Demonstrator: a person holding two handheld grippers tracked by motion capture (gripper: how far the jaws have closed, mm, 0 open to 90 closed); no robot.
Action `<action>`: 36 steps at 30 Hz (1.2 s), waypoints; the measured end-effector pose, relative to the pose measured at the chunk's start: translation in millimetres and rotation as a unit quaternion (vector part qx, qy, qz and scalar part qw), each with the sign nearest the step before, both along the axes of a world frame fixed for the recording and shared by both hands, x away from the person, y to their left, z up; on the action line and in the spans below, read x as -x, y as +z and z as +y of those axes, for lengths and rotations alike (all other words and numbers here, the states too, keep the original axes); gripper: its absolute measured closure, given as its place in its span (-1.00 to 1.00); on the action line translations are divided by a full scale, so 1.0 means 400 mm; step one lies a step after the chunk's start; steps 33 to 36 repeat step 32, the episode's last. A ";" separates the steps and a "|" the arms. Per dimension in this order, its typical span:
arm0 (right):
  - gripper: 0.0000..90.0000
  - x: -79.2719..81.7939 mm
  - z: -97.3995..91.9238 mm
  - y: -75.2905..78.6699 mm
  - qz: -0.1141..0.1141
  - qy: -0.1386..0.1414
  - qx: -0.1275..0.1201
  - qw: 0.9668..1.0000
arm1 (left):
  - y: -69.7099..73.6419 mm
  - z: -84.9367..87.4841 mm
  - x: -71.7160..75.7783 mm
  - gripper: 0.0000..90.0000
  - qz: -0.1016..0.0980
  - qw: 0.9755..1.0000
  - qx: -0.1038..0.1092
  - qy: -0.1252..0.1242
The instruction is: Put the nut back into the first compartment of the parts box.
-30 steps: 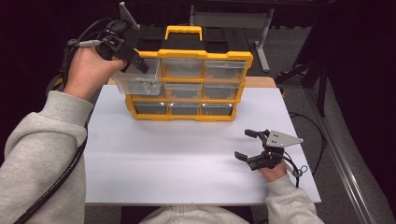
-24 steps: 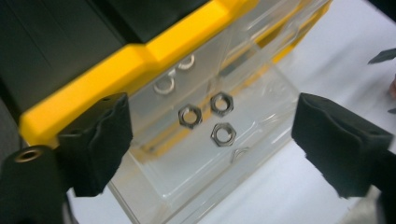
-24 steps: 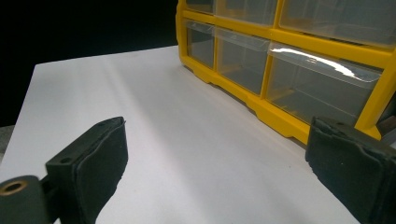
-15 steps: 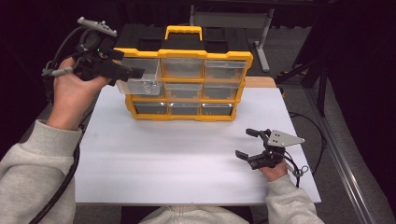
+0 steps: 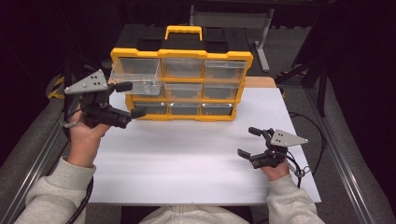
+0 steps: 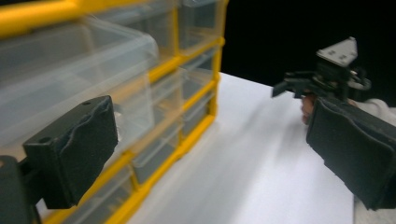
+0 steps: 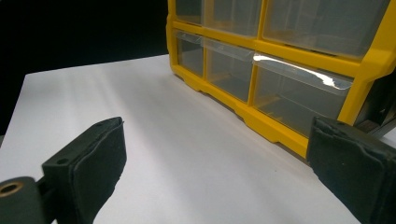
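From above, a yellow-framed plastic organiser case with clear drawers (image 5: 182, 84) is standing upright at the far edge of the white table (image 5: 187, 158). Its top-left clear drawer (image 5: 135, 77) is sticking out past the frame toward the person, so the pulling-out looks done; taking it out fully or fetching from it seems left. Small pale bits may be lying in it, though I cannot make them out. The left gripper (image 5: 131, 99) is hanging just in front of the case's lower left corner, its jaws wide after just opening, with nothing between them. The right gripper (image 5: 250, 142) is resting well in front of the case's right end, jaws spread and empty.

In the left gripper view, the pulled-out drawer (image 6: 70, 74) is looming just beyond the left pad (image 6: 74, 149), apart from it as far as the blur lets me judge; the right gripper (image 6: 322, 81) is showing farther off.

In the right gripper view, both pads (image 7: 93, 163) are standing wide over bare table, with the case's lower drawers (image 7: 261, 70) closed ahead.
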State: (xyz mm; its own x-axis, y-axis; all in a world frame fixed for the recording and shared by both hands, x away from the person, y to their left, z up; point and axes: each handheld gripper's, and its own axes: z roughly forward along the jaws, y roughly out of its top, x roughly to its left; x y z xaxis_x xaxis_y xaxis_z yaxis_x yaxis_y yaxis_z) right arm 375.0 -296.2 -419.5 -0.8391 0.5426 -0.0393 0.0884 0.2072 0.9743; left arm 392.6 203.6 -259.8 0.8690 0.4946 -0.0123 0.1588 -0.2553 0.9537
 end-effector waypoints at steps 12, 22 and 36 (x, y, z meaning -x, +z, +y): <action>-0.88 0.002 -0.006 0.002 -0.003 -0.003 -0.004 1.000 | -0.195 -0.021 0.027 -0.98 -0.033 0.998 0.040 -0.042; -0.90 0.003 -0.008 0.003 -0.007 -0.001 -0.008 1.000 | -0.347 -0.018 0.013 -0.98 0.024 0.997 0.062 -0.046; -0.91 0.007 -0.010 0.000 -0.011 0.005 -0.015 1.000 | -0.403 -0.008 0.021 -0.98 0.029 0.997 0.042 -0.053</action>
